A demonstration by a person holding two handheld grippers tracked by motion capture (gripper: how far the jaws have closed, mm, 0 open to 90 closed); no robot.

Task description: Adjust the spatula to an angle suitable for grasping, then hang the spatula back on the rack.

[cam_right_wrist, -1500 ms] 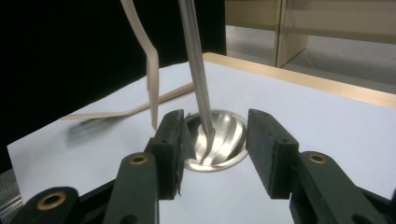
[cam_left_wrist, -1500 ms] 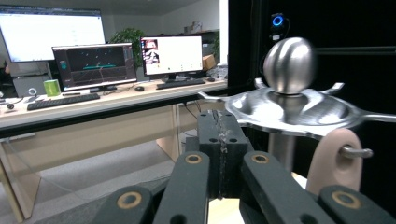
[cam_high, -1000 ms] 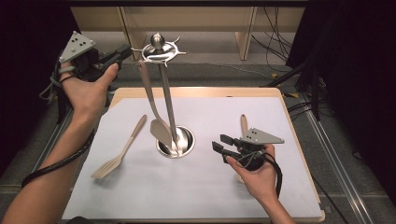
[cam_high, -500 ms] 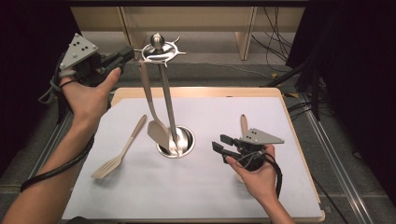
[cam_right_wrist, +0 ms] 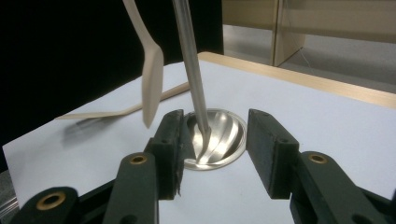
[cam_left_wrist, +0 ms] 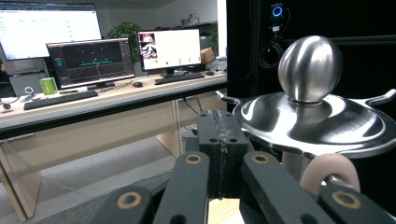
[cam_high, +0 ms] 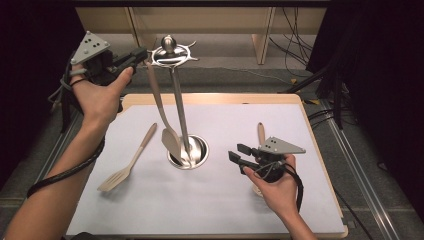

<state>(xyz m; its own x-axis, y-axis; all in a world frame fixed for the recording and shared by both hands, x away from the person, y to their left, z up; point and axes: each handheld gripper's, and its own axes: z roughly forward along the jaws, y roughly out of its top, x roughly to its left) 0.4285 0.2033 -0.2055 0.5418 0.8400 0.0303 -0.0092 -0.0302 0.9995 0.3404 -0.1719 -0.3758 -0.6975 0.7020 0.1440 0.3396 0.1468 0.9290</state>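
Observation:
A steel utensil stand [cam_high: 181, 125] rises from a round base [cam_right_wrist: 229, 133] at the middle of the white mat. From its hooked top [cam_left_wrist: 308, 121] hangs a wooden spatula [cam_high: 162, 112], blade down [cam_right_wrist: 152, 84]. My left gripper [cam_high: 139, 54] is raised beside that top, jaws shut [cam_left_wrist: 219, 126] with nothing between them; the spatula's rounded handle end [cam_left_wrist: 329, 170] sits just to their side. My right gripper [cam_high: 237, 152] rests low on the mat, open [cam_right_wrist: 215, 135], pointing at the base. A slotted wooden spatula [cam_high: 127, 162] lies on the mat at the left.
The handle of another wooden utensil [cam_high: 260, 131] pokes out from behind my right hand. The mat [cam_high: 210, 200] covers a wooden table [cam_high: 320, 150]. Cables [cam_high: 300, 30] lie on the floor at the back right. A desk with monitors [cam_left_wrist: 93, 60] stands far off.
My left gripper has edged right, closer to the stand's top. The hanging spatula's blade has swung slightly. The right gripper has kept still.

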